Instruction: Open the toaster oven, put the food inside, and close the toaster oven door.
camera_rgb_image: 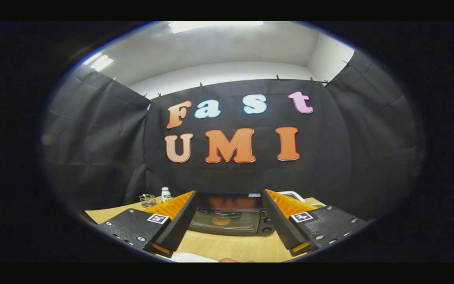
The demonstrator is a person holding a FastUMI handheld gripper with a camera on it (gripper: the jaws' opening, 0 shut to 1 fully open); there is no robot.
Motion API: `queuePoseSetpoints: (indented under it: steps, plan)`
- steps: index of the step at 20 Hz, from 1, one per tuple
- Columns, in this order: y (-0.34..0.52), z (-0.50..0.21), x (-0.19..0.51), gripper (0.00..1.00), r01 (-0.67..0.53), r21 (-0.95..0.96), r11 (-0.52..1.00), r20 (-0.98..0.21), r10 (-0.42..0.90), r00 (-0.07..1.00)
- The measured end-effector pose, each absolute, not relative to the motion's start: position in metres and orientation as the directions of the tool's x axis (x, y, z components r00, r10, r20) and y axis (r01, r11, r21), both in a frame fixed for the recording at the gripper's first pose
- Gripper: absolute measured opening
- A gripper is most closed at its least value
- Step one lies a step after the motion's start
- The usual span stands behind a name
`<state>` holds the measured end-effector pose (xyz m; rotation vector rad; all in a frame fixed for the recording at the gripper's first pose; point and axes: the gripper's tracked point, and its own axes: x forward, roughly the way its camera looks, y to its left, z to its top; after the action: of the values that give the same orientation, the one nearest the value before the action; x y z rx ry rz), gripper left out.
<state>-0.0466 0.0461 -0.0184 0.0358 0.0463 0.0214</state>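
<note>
A dark toaster oven [227, 221] stands on the wooden table [227, 246], just beyond my fingers and framed between them. Its glass door looks shut, with a handle [223, 214] across the top of the door and knobs [267, 229] at its right side. Something round and orange-brown [222, 221] shows through or on the glass. My gripper [229, 221] is open, held back from the oven and above the table, with nothing between its fingers. A white rim and a small pinkish thing [227, 260] lie on the table below the fingers, mostly hidden.
At the back left of the table stand a small clear container [147, 200] and a white bottle with a green label [166, 194]. A white object [292, 194] sits behind the oven at the right. Black cloth walls close in the booth.
</note>
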Motion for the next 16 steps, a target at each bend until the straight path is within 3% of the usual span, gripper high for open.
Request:
queuePoseSetpoints:
  steps: [5,16]
  plan:
    - [0.041,0.013,-0.062,0.96,-0.012,-0.009,1.0,0.032,0.012,0.999]
    - [0.044,0.013,-0.066,0.96,-0.045,0.019,0.999,0.007,0.045,0.999]
